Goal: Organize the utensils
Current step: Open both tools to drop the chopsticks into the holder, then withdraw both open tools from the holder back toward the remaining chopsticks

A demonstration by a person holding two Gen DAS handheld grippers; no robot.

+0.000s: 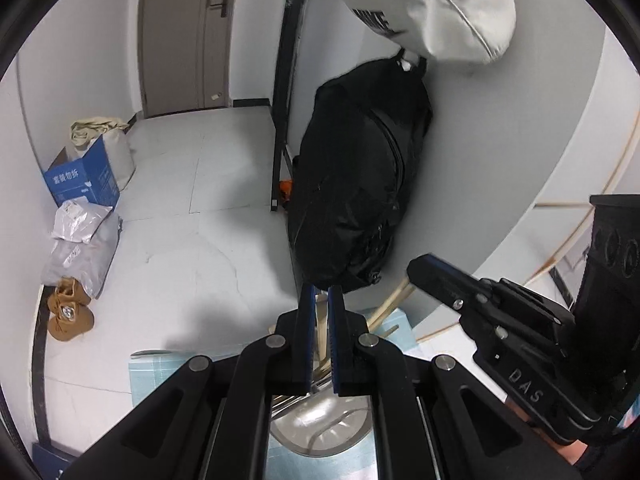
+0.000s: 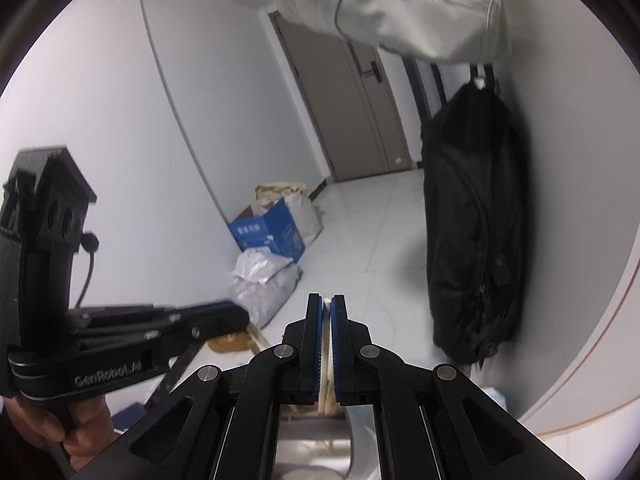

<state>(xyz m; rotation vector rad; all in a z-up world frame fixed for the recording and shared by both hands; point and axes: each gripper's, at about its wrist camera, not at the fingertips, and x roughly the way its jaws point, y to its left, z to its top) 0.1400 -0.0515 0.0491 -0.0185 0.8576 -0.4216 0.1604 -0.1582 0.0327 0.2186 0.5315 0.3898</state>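
Observation:
My left gripper (image 1: 321, 294) is shut on a pale wooden chopstick (image 1: 321, 338) that runs down between its blue pads toward a shiny metal bowl (image 1: 320, 420) below. More wooden chopsticks (image 1: 390, 304) lean to the right of it. My right gripper (image 2: 327, 304) is shut on pale chopsticks (image 2: 326, 384), held upright between its pads over a metal container (image 2: 312, 452). The right gripper also shows in the left wrist view (image 1: 492, 312), and the left gripper shows in the right wrist view (image 2: 160, 320).
A light blue mat (image 1: 160, 372) lies under the bowl. A black bag (image 1: 360, 184) hangs on the wall ahead. A blue box (image 1: 82, 182), plastic parcels (image 1: 80, 240) and brown shoes (image 1: 68, 312) sit on the floor at left. A white garment (image 1: 452, 4) hangs above.

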